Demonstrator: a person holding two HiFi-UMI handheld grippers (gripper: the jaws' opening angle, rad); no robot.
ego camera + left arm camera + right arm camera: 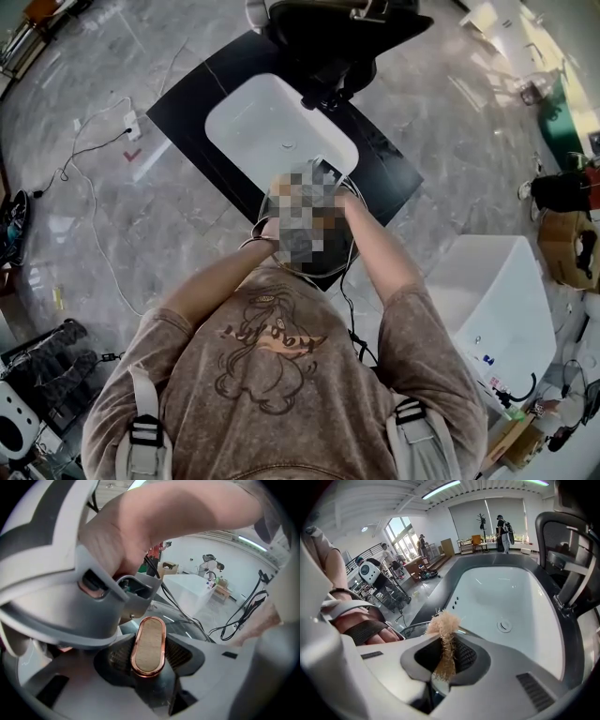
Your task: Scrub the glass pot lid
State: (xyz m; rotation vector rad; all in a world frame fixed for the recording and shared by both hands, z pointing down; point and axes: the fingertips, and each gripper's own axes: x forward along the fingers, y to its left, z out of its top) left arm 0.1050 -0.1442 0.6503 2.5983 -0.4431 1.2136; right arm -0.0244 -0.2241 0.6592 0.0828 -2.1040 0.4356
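Head view, shirt lettering [272, 337] illegible, left tool [150, 657] clamps lid knob [148, 641]

Clamped tight: left gripper [149, 645] and right gripper [445, 652] (held close together).

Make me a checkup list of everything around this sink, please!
Surface: white sink set in a black counter.
Job's things: glass lid with copper-rimmed handle; tan scrubber.
Clutter: cardboard box and black bag on the marble floor.
Grippers: left claw shut on the handle; right claw shut on the scrubber.
Cables: white cable across the floor; black cables hanging.
Surroundings: second white basin; people far off.
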